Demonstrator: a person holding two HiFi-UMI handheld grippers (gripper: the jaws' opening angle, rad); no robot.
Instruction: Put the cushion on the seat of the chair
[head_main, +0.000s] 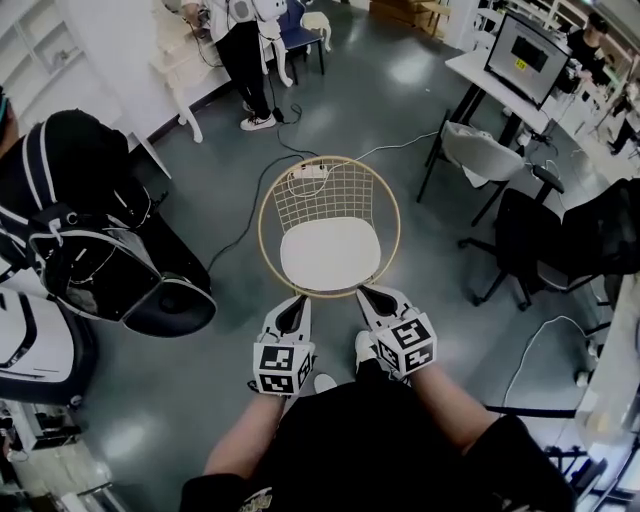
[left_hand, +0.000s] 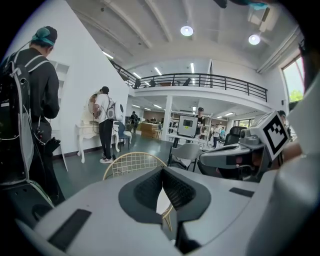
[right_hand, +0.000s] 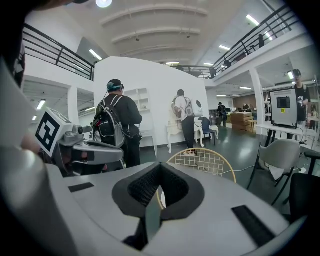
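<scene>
A round gold wire chair (head_main: 330, 190) stands on the grey floor in front of me. A white cushion (head_main: 330, 252) lies on its seat. My left gripper (head_main: 293, 309) hangs just short of the seat's front edge, jaws shut and empty. My right gripper (head_main: 376, 298) is beside it on the right, also shut with nothing held. In the left gripper view the chair's wire back (left_hand: 131, 165) rises behind the closed left gripper (left_hand: 163, 186). The right gripper view shows the same chair back (right_hand: 202, 161) past the closed right gripper (right_hand: 159, 187).
A black and white golf bag (head_main: 90, 250) stands to the left. A grey chair (head_main: 480, 155) and a black office chair (head_main: 545, 240) stand to the right by a desk with a monitor (head_main: 525, 55). A person (head_main: 245, 50) stands beyond. A cable (head_main: 250, 200) runs across the floor.
</scene>
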